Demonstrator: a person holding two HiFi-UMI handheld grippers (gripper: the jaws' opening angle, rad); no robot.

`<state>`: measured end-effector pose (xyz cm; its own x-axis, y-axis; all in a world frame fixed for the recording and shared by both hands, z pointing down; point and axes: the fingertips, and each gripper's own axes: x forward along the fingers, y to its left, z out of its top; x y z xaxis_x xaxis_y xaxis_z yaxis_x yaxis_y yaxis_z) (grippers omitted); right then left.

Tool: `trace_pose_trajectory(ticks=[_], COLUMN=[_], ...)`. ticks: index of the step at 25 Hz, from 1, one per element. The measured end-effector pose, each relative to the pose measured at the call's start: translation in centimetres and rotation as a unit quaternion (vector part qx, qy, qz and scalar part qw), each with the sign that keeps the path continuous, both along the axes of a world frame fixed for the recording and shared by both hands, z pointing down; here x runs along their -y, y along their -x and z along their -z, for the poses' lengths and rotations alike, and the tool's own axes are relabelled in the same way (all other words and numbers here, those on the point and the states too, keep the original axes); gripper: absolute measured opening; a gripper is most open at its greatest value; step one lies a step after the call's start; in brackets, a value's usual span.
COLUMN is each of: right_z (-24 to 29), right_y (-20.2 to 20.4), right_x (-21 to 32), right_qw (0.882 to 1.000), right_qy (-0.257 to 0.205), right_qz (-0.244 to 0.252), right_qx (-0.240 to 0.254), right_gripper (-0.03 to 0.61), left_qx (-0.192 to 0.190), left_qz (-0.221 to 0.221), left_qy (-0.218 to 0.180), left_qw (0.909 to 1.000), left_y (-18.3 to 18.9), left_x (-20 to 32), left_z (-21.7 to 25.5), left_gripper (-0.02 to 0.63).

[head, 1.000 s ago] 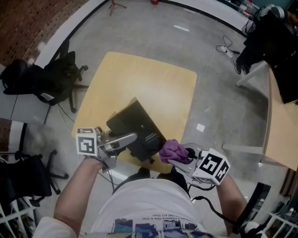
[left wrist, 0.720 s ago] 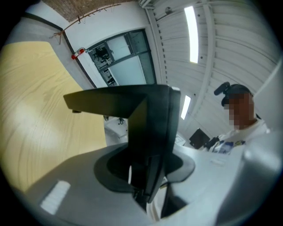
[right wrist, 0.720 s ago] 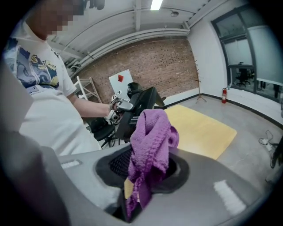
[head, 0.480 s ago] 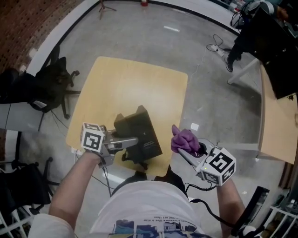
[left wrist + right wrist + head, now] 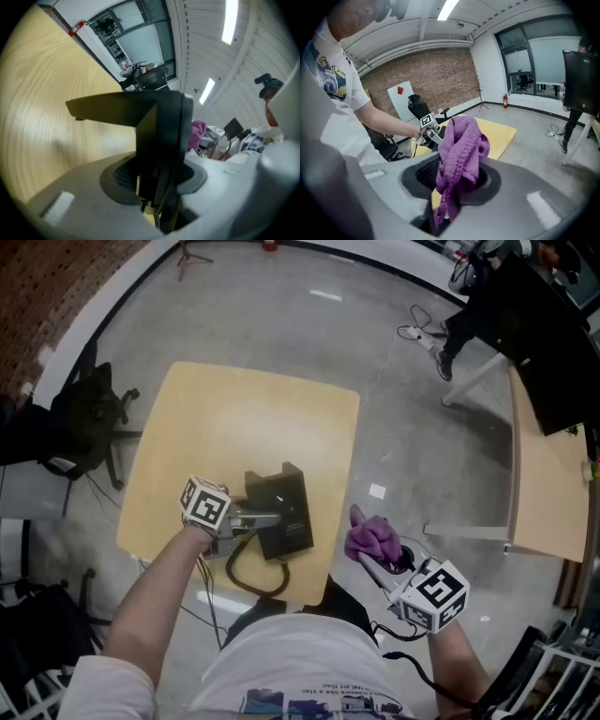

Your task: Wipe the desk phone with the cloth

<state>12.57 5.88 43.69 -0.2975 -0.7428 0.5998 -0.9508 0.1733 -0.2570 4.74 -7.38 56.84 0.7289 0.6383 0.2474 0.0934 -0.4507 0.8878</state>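
Left gripper (image 5: 268,518) is clamping the black plastic desk phone (image 5: 289,498) on the yellow wooden bench (image 5: 244,413), apparently steadying it, while right gripper (image 5: 366,557) is pinching the crumpled purple cloth (image 5: 371,534), ready for wiping.

Grey concrete floor (image 5: 412,427). Brick wall (image 5: 42,282) at 10 o'clock, black chair (image 5: 89,413) at 9. Wood surface (image 5: 244,418) centre, second desk (image 5: 542,507) at 3. Big windows (image 5: 529,61), ceiling strip light (image 5: 449,8).
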Motion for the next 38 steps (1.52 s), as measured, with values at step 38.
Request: trace_pose_trajectory(ticks=[38], right_z=[0.1], right_y=[2.7], right_x=[0.8], right_qw=[0.998], right_qy=[0.002], right_qz=[0.040], right_qx=[-0.044], right_gripper=[0.103], left_qx=[0.074], left_qz=[0.079], left_qy=[-0.101], left_qw=[0.9890], left_y=[2.2], left_x=[3.2], left_z=[-2.5], left_gripper=[0.336])
